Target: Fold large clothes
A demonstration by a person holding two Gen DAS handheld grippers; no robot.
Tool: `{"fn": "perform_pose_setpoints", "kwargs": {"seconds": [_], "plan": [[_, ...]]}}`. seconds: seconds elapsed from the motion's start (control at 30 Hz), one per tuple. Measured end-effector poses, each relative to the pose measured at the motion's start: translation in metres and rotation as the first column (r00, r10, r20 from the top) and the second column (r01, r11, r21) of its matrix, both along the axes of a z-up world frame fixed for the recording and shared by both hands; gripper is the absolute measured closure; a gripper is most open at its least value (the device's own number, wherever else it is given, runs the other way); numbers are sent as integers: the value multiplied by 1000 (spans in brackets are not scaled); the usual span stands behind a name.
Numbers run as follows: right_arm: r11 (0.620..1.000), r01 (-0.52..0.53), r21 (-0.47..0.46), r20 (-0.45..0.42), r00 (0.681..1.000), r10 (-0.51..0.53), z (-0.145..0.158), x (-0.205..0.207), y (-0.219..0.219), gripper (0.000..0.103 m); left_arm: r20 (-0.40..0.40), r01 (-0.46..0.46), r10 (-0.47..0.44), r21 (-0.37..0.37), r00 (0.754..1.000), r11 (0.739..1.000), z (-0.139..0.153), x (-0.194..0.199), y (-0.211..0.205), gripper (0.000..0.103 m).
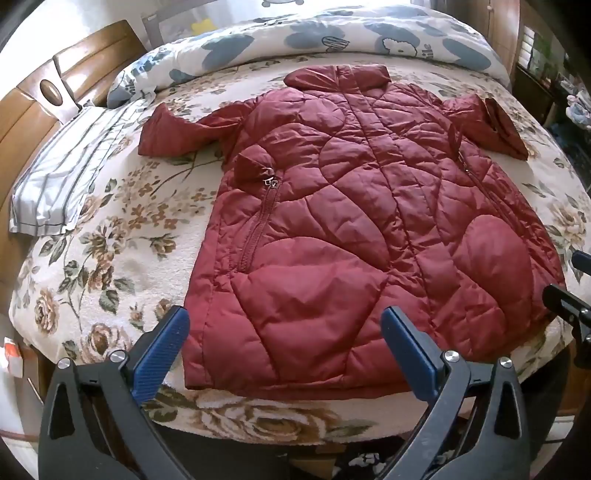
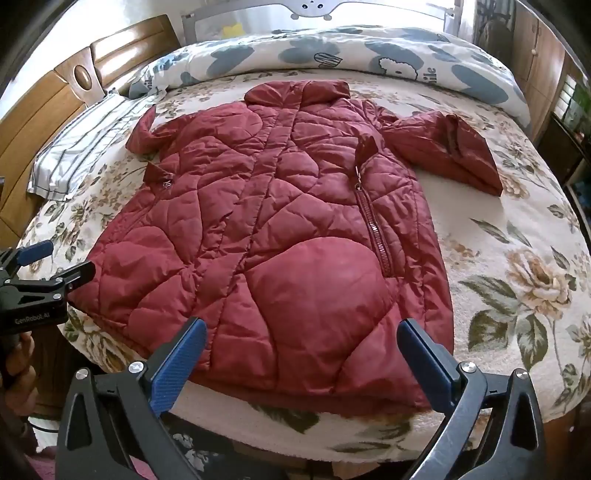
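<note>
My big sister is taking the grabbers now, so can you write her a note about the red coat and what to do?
Left gripper: fingers open, holding nothing, above the hem's left corner.
Right gripper: fingers open, empty, above the hem's right side.
The dark red quilted puffer jacket lies flat, front up, on the floral bedspread, collar toward the blue-and-white duvet, both sleeves out sideways.
Done: the jacket is spread out. No fold yet.
Left: probably fold the sleeves inward, then fold the body up.
</note>
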State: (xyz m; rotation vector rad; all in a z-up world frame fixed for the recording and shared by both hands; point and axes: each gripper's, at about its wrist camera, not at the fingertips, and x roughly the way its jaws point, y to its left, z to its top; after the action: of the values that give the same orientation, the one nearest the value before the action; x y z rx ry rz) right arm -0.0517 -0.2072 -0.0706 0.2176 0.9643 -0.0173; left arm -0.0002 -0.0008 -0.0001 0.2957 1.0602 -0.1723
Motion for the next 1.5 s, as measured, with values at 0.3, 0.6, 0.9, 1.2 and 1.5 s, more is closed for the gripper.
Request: {"fn": "perform_pose_setpoints", "kwargs": {"seconds": [0.3, 0.6, 0.9, 1.2, 1.5], "plan": [[1000, 1, 1, 0, 1000, -1, 2, 3, -1, 0, -1, 5, -5, -6, 1000, 1000, 1, 4, 1, 0], [1000, -1, 3, 3, 1000, 1, 3, 3, -1, 0, 0, -1, 1, -6, 1000, 1000, 0, 1, -1, 0], [1000, -1, 5, 3, 1000, 1, 3, 4, -2, 0, 1, -1, 1, -2, 1000, 1000, 0, 0, -1, 0], [1000, 0, 4, 3, 1000, 0, 2, 5, -2, 0, 0, -1, 1, -2, 1000, 1000, -7, 7, -17, 0], [1000, 17, 26, -2, 1000, -17, -5, 15, -12, 0, 1, 4, -4, -11, 1000, 1000, -15, 14, -8, 0]]}}
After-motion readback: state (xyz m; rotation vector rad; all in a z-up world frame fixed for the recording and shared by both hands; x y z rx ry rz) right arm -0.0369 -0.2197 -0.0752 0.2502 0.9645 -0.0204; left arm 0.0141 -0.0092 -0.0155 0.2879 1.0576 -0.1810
